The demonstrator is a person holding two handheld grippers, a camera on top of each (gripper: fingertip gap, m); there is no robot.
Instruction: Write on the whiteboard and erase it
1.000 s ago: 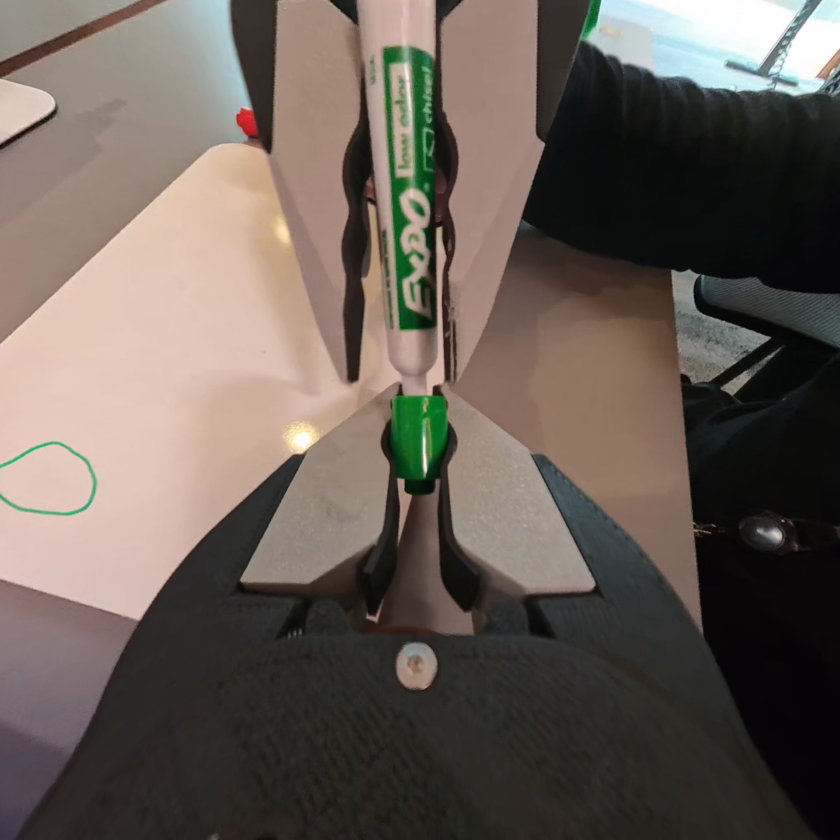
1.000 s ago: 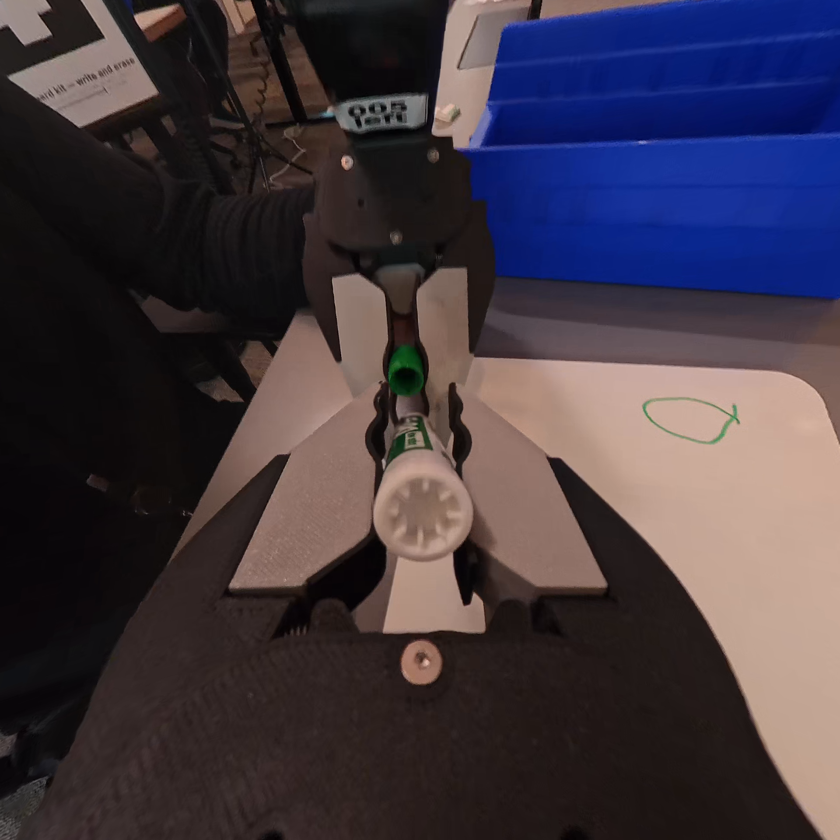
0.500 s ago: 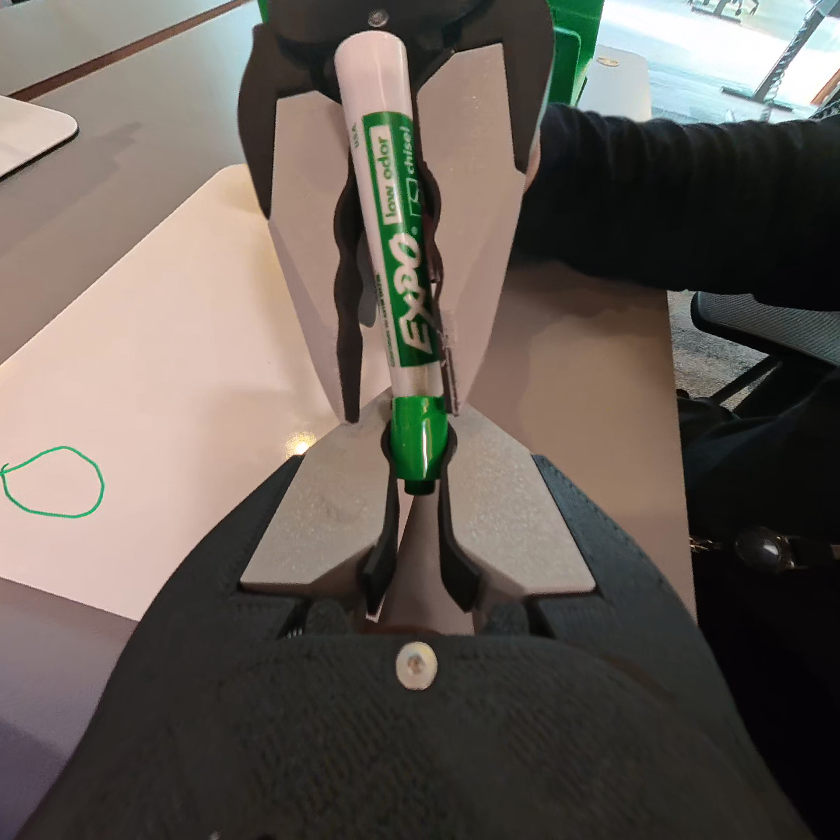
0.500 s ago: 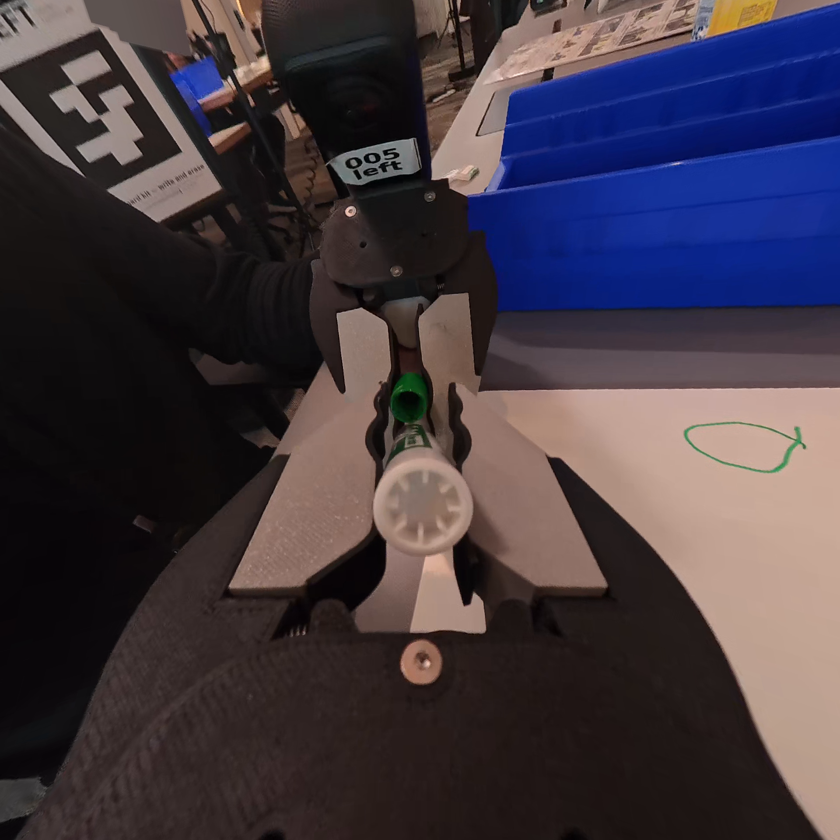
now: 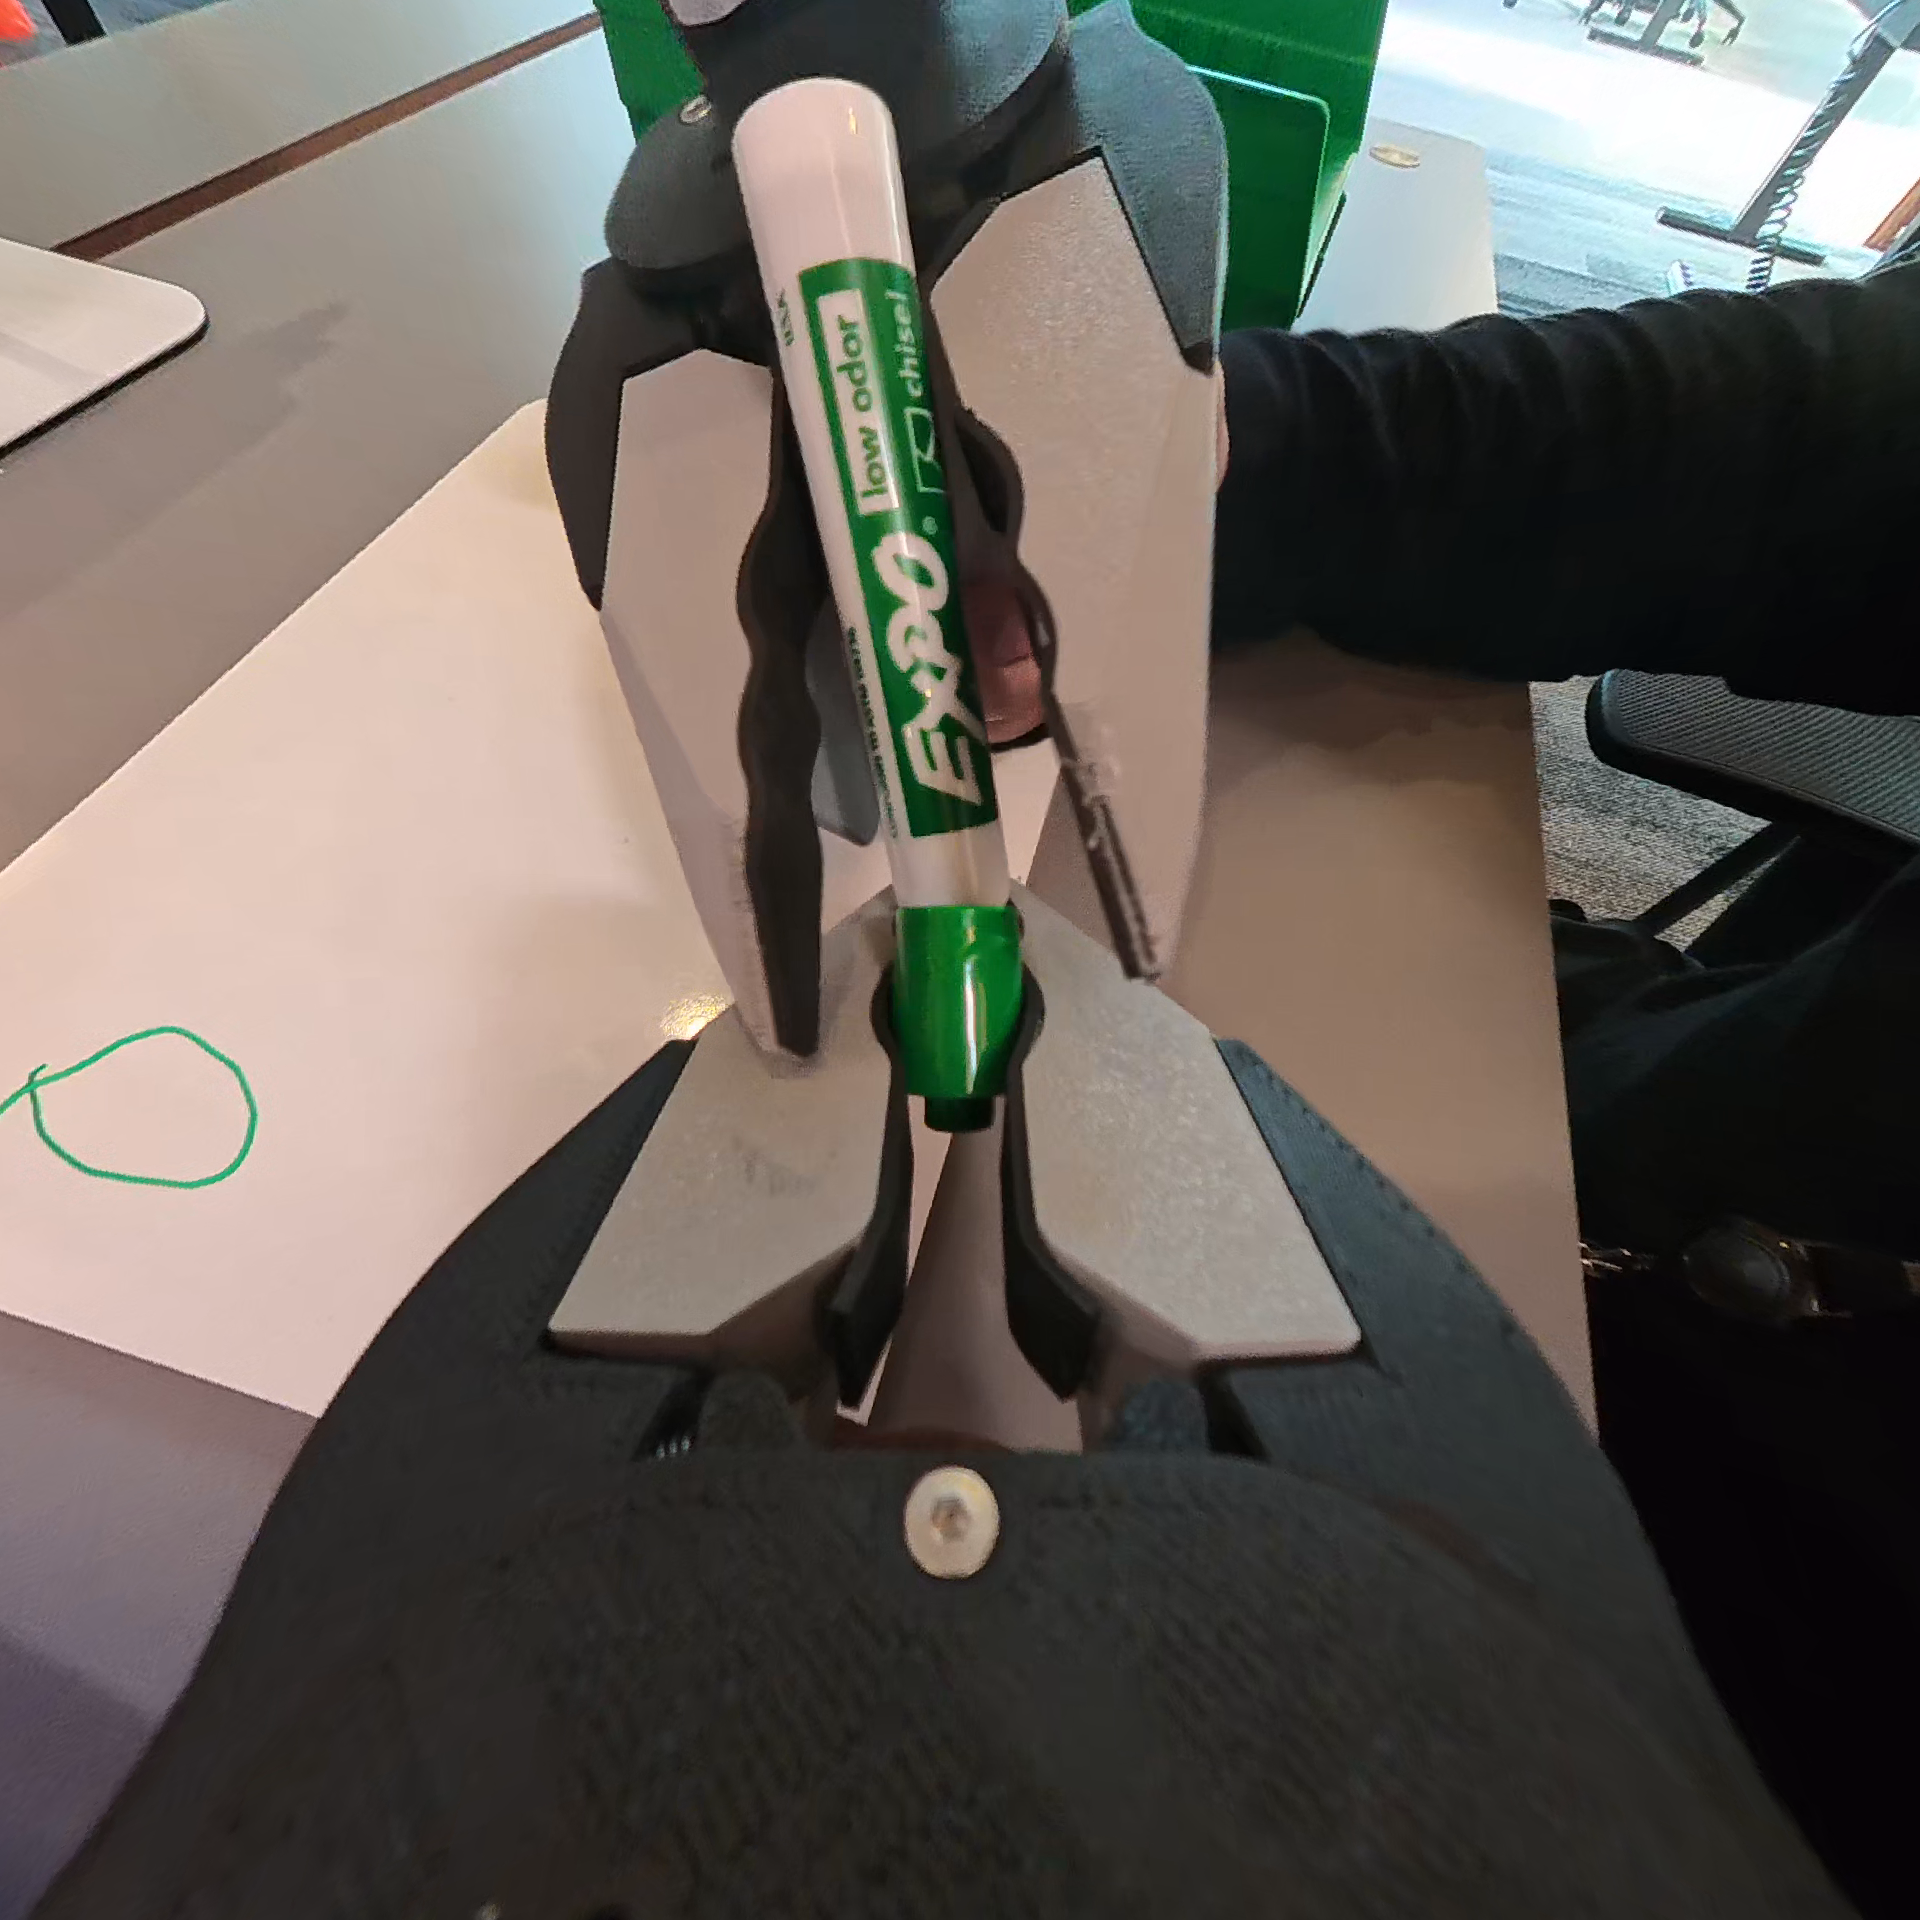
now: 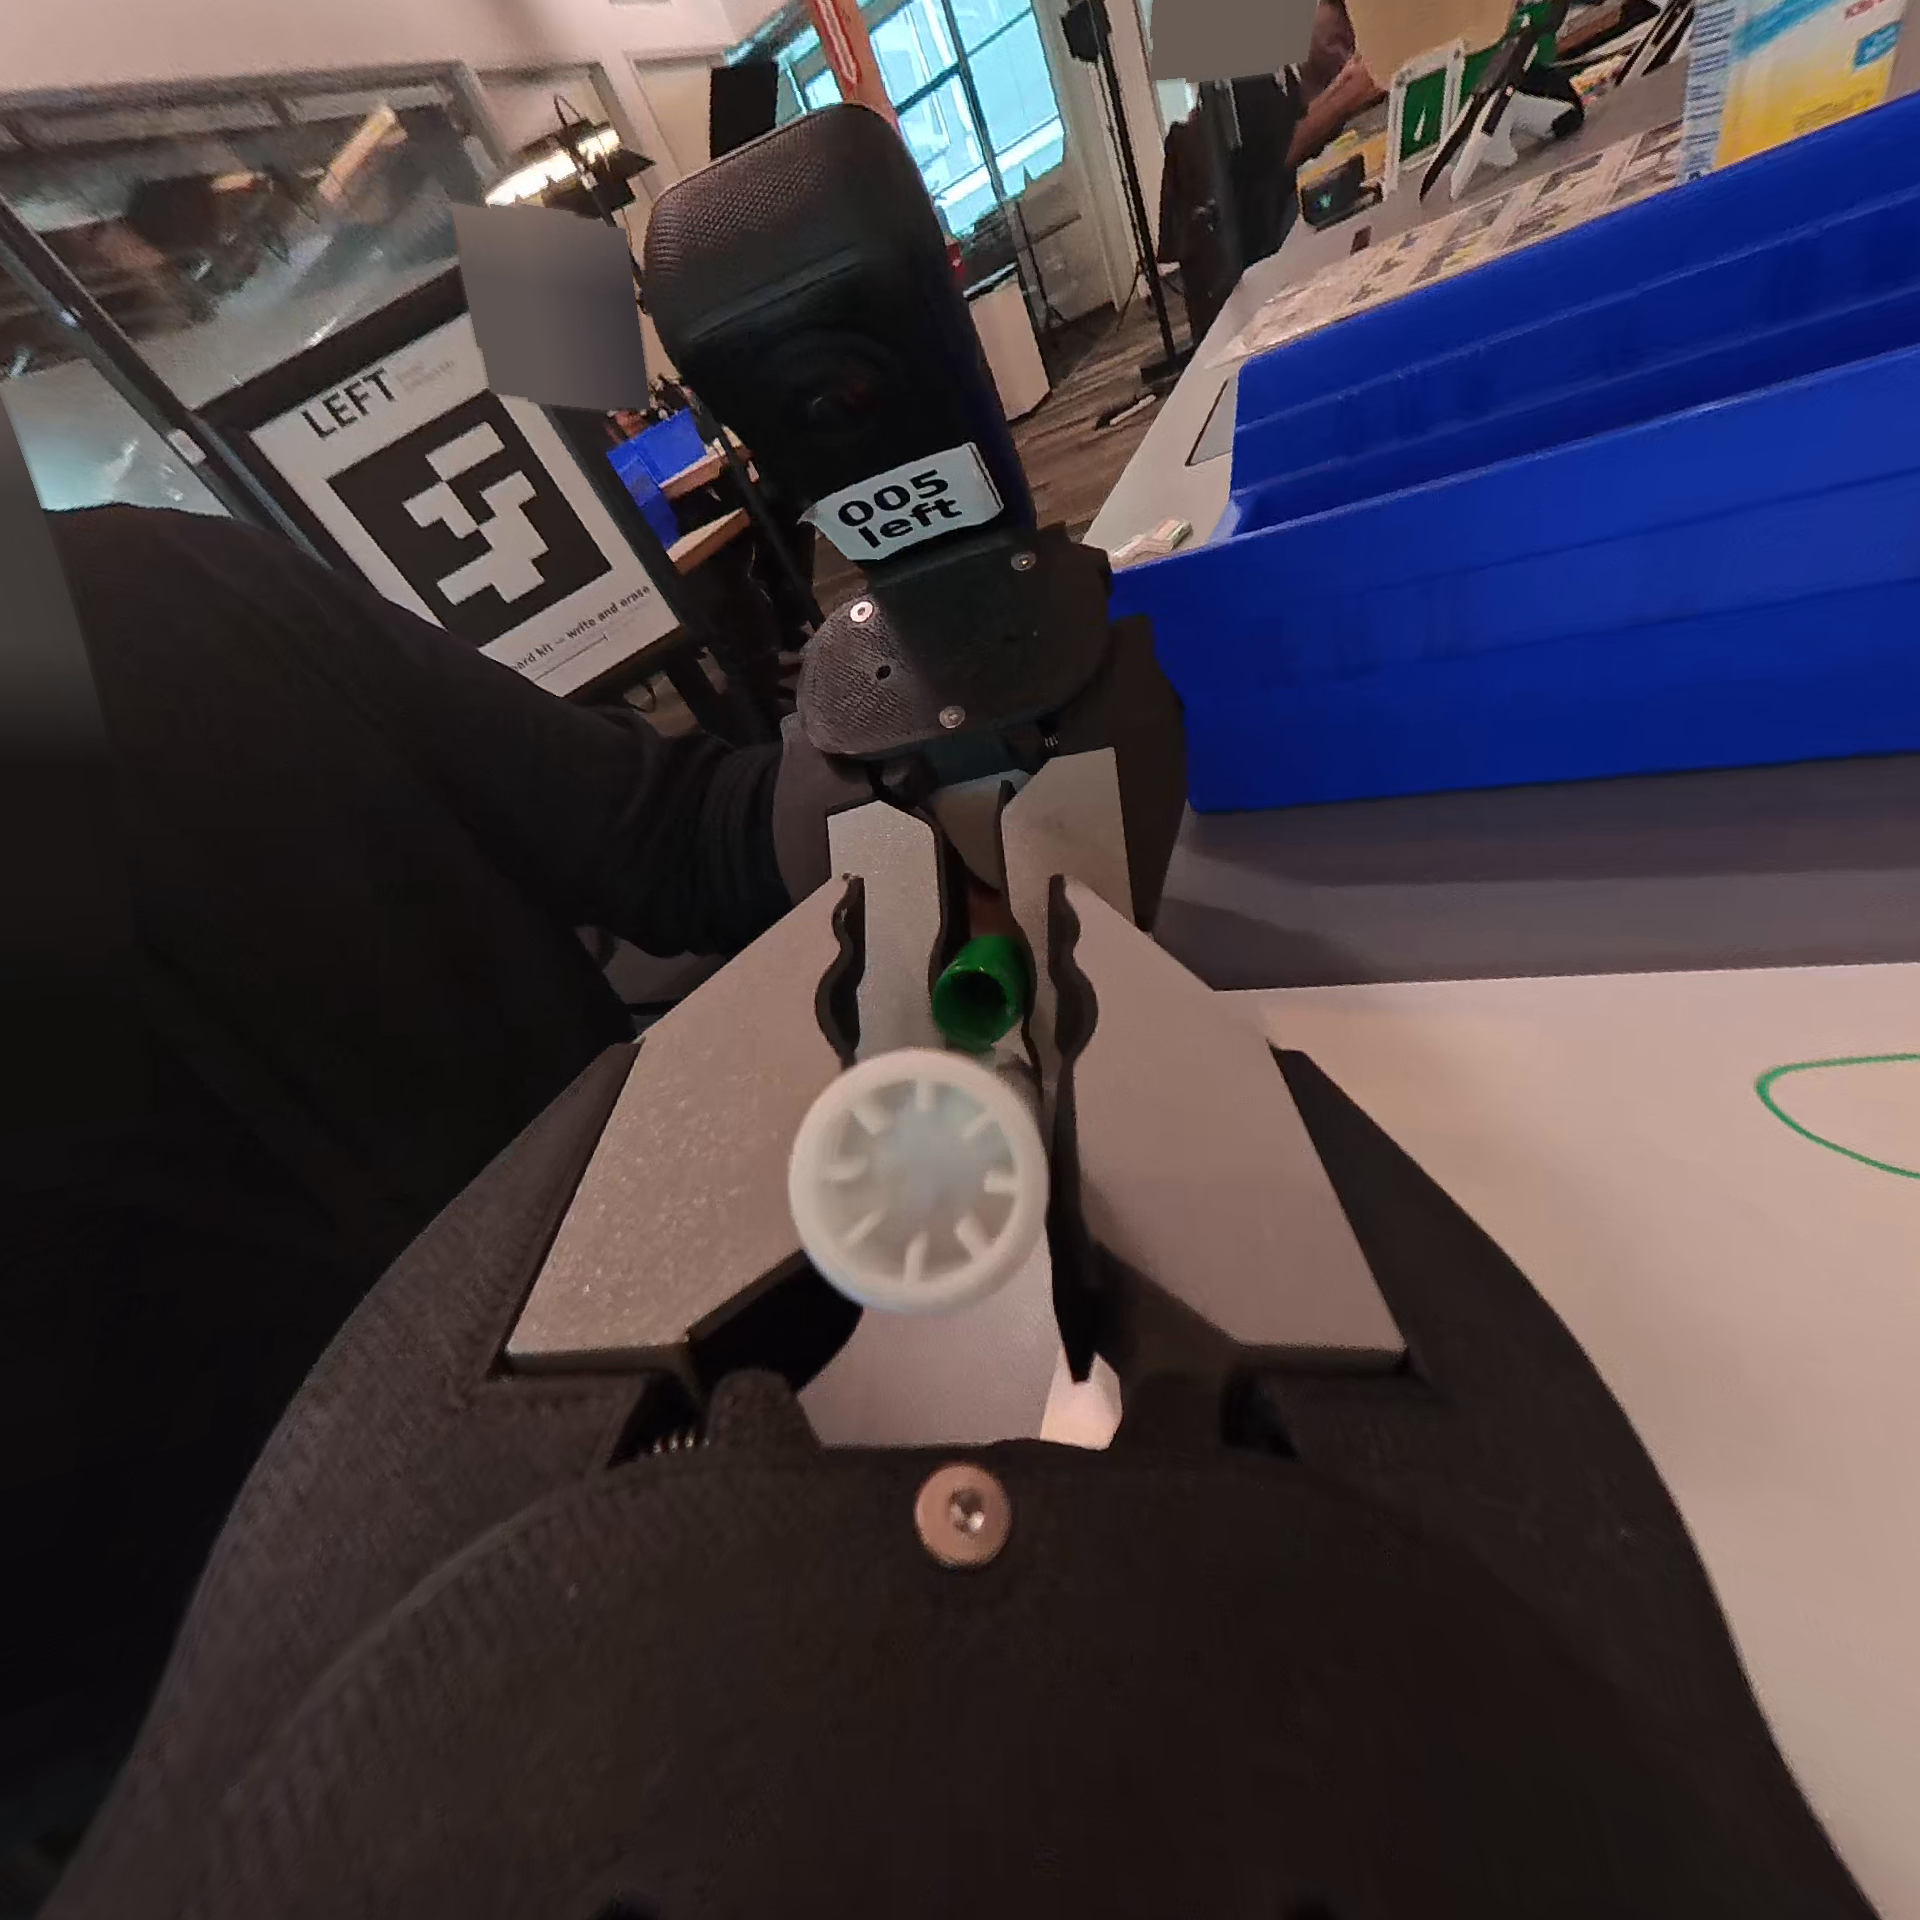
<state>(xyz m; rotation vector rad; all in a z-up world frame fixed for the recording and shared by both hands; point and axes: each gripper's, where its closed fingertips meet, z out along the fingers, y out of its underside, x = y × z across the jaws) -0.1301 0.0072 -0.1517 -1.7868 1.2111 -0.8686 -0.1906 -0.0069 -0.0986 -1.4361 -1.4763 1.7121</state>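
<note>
A white marker with a green label [image 5: 883,540] stands tilted above the whiteboard [image 5: 364,831]. Its tip is seated in its green cap [image 5: 956,1008]. My left gripper [image 5: 956,997] is shut on the cap. My right gripper [image 6: 953,904] faces it from the other side, with its jaws spread apart around the marker barrel. The marker's white rear end [image 6: 914,1179] leans towards the left finger and the cap [image 6: 977,997] shows beyond it. A green drawn loop [image 5: 140,1107] sits on the board, and also shows in the right wrist view [image 6: 1839,1117].
Blue bins [image 6: 1558,623] stand along the far side of the whiteboard [image 6: 1558,1299]. A green box [image 5: 1278,156] stands behind the right gripper. A second white board [image 5: 62,332] lies at the far left. A person's dark sleeve [image 5: 1558,499] and an office chair [image 5: 1766,748] are at the right. Spacing between my two grippers at the tips: around 7 cm.
The marker tip went into the green cap. The right gripper's jaws then opened off the barrel, and the marker now leans, held only by its cap. Both grippers rose slightly.
</note>
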